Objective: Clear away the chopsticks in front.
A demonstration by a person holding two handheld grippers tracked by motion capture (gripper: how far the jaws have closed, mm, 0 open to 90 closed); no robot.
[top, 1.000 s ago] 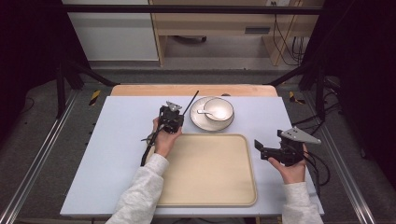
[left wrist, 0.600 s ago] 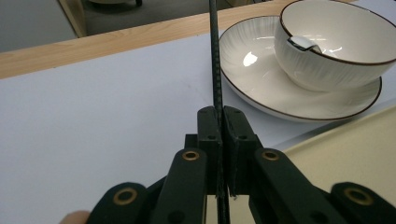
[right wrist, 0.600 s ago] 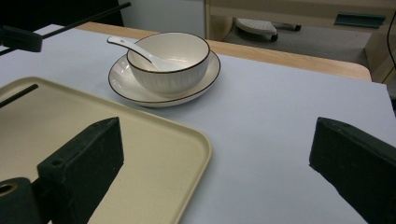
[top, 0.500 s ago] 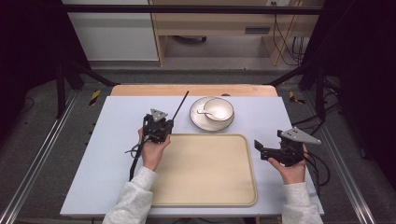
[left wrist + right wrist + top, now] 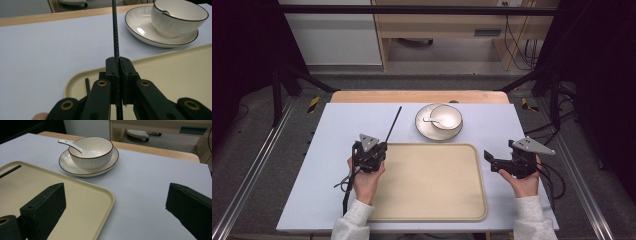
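Black, thin and stiff, the chopstick (image 5: 115, 30) is sitting clamped in our left claw (image 5: 377, 148) over the tray's (image 5: 432, 210) left edge; we are gripping it near one end. Right claw (image 5: 494, 159) is standing apart.

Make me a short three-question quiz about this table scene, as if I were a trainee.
1. True or false: the left gripper is shut on the black rod.
2. What lies in the bowl? A) fork B) spoon C) nothing
3. What does the bowl stand on?

Key:
1. True; its jaws clamp the rod, which sticks out ahead.
2. B, a white spoon.
3. A white saucer, beyond the beige tray. The right gripper hangs open at the tray's right edge.
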